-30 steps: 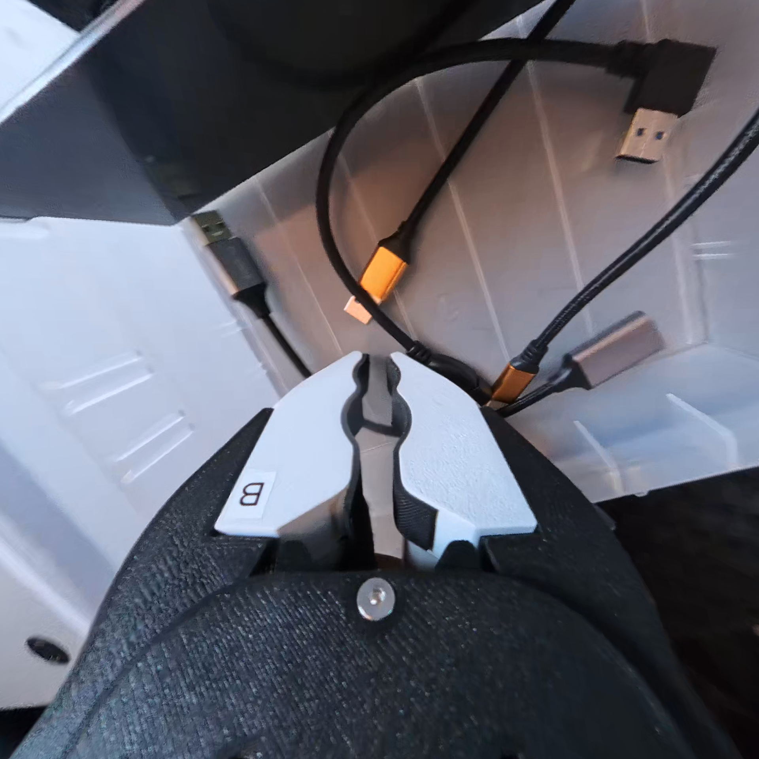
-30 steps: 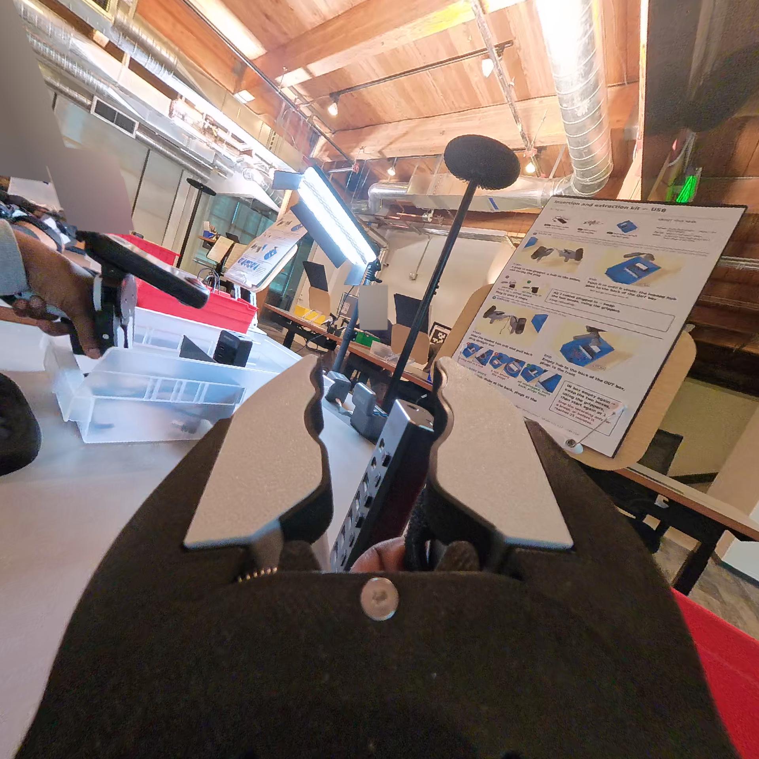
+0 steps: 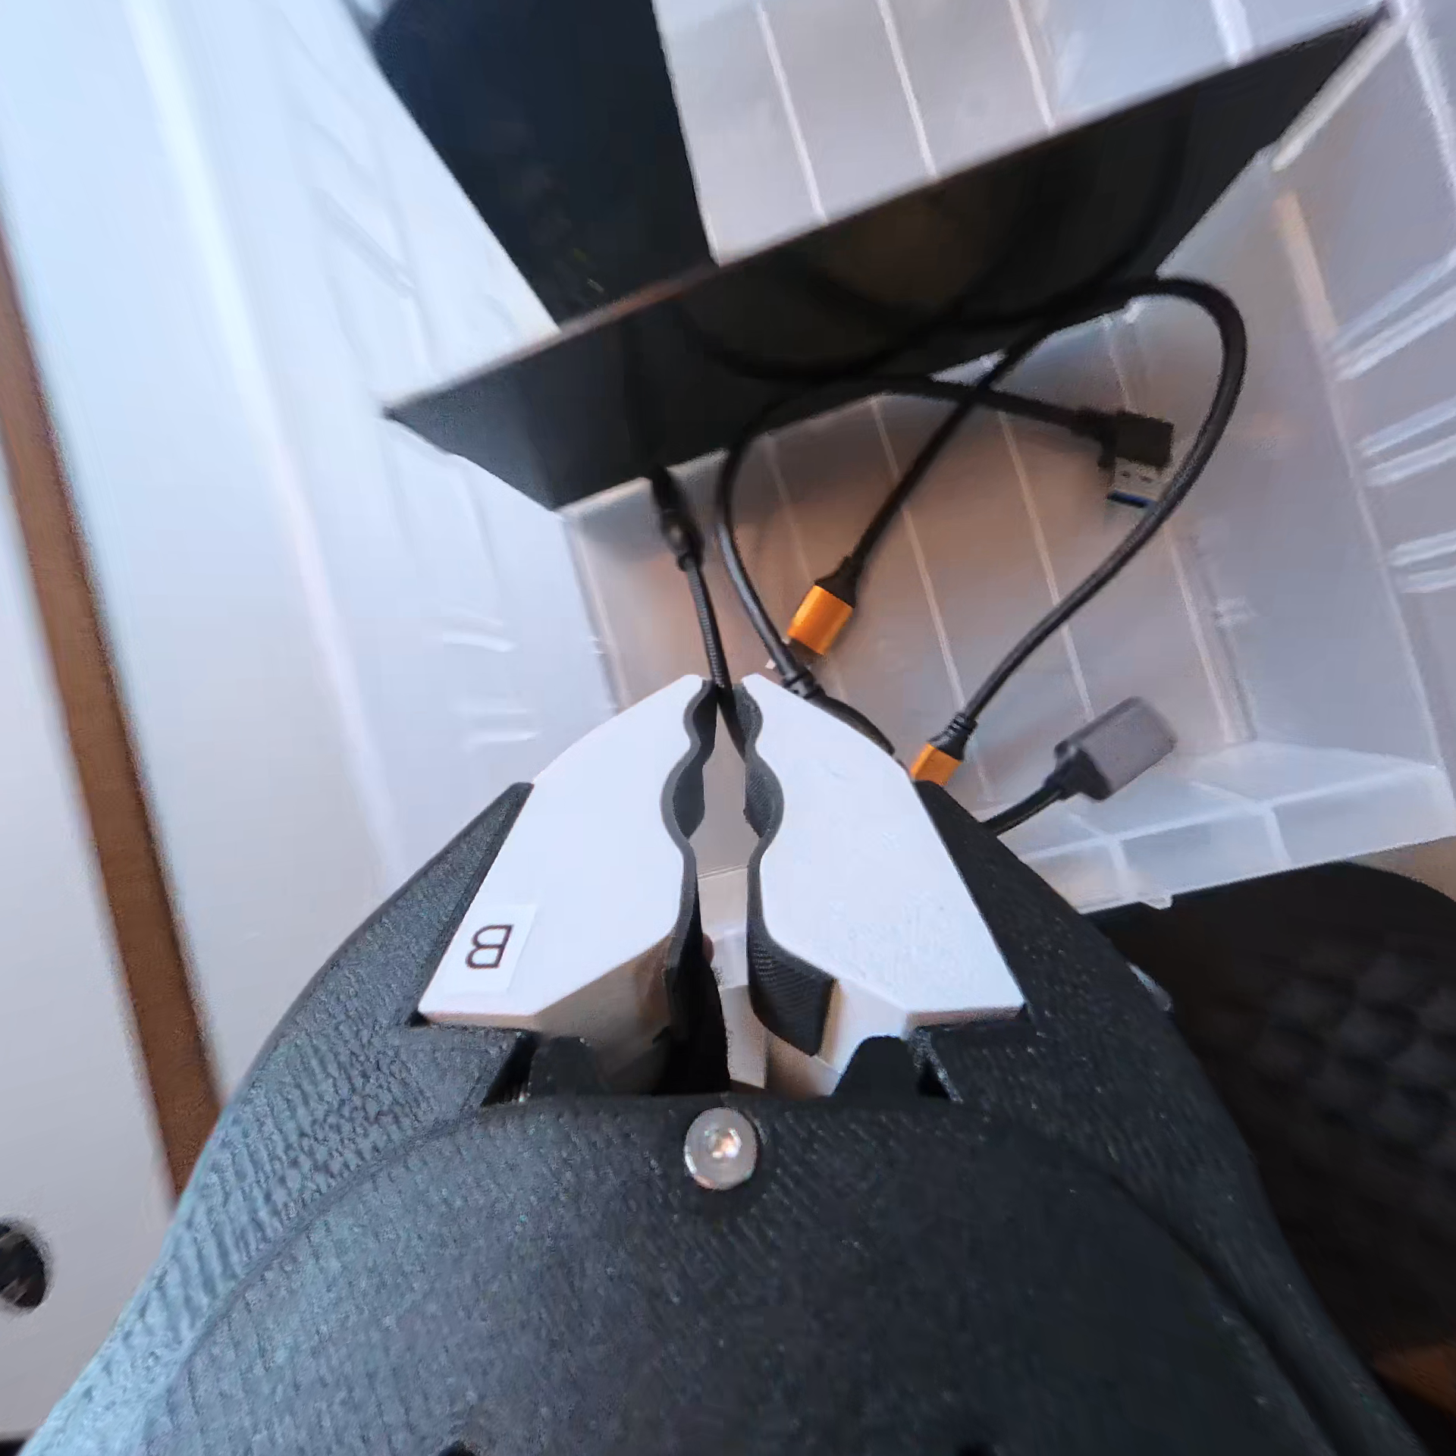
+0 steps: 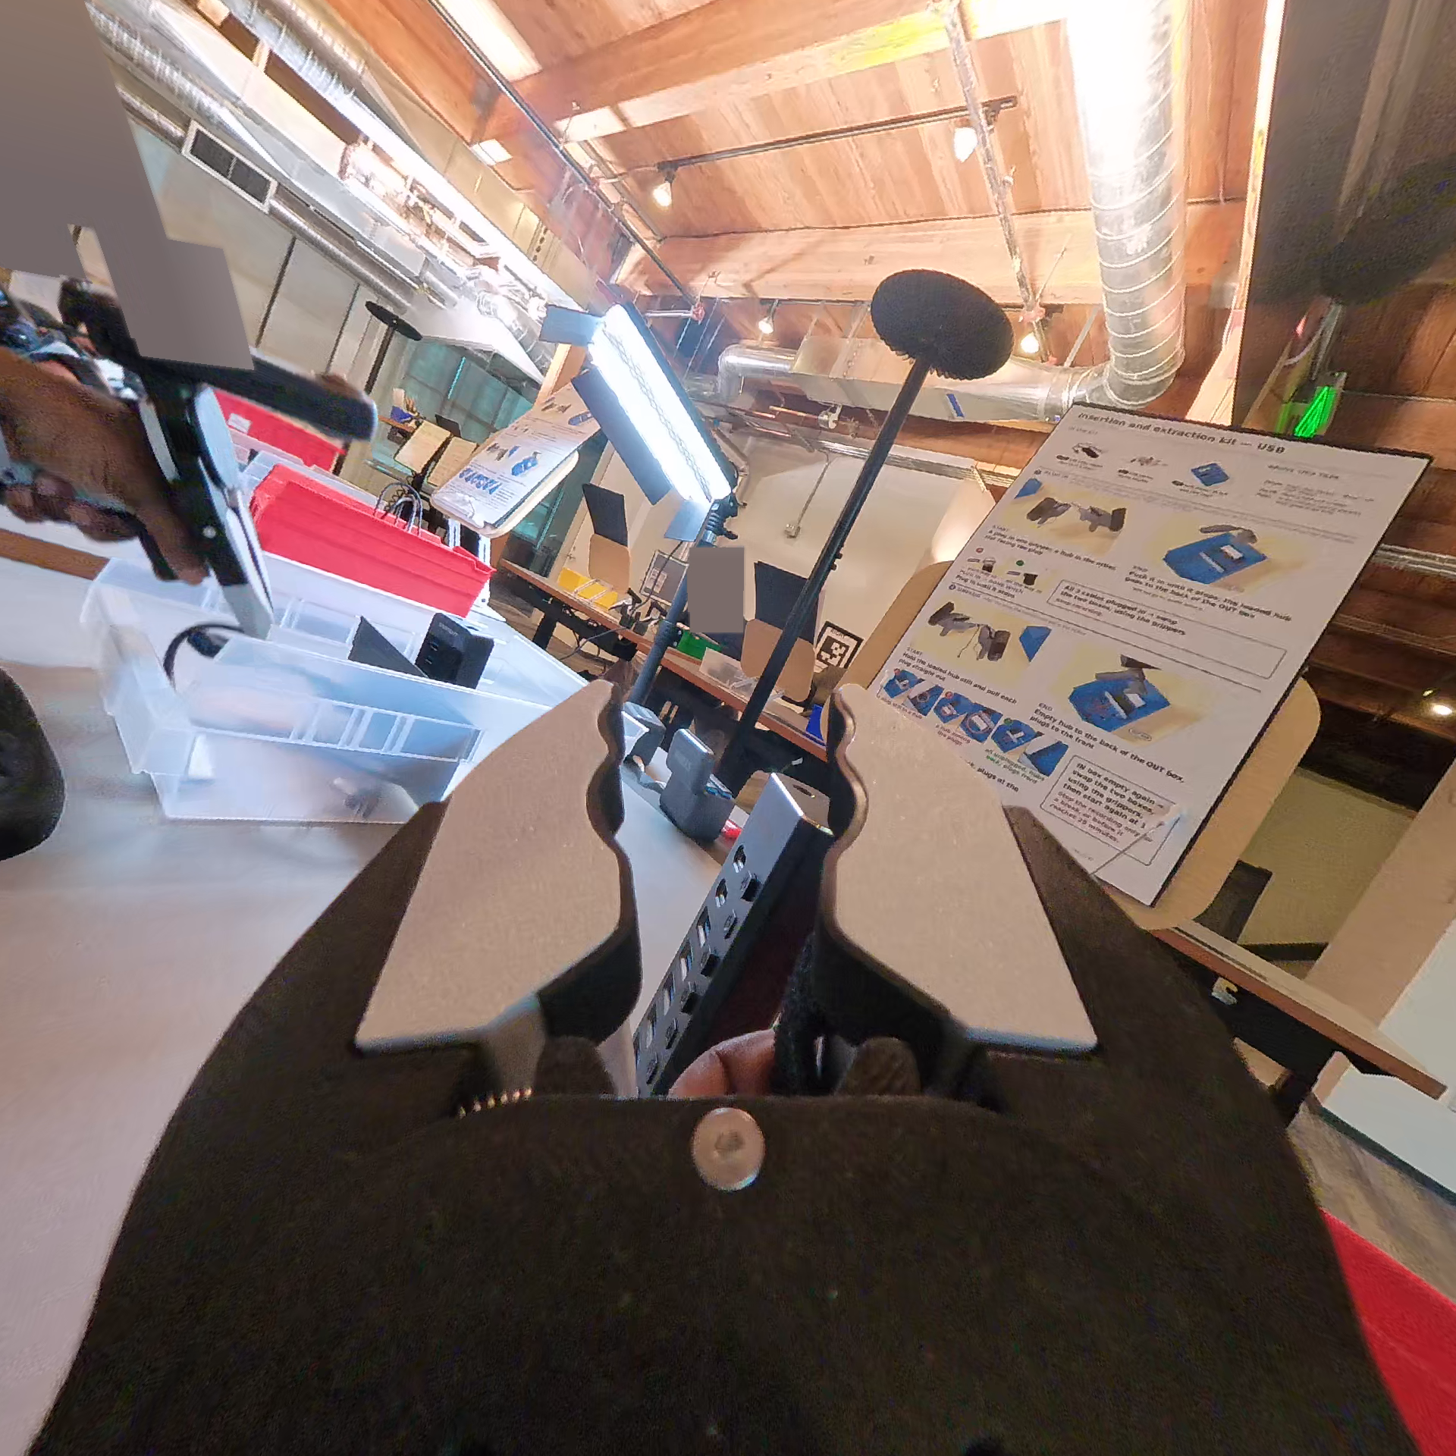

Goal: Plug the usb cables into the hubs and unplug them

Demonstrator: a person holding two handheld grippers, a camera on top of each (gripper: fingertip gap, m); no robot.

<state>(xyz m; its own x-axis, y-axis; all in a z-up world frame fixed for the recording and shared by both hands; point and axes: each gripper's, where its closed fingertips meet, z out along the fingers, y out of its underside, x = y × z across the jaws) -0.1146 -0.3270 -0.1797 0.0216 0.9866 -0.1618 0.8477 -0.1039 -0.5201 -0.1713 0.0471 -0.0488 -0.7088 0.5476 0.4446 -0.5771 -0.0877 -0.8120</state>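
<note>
The left gripper (image 3: 721, 693) pinched a thin black cable (image 3: 701, 607) over the clear tray (image 3: 1300, 796); the right gripper (image 4: 721, 741) clamped the hub (image 4: 733, 922). Held by cord, the plug could swing and snag the neighbouring orange-tipped cables (image 3: 819, 622)

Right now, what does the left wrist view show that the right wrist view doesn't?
Only the left wrist view shows the left gripper shut on a black cable, and loose orange-tipped plugs in the clear bin. Only the right wrist view shows the right gripper holding the hub, and the instruction board. Both show the bin and the left gripper reaching into it.
</note>
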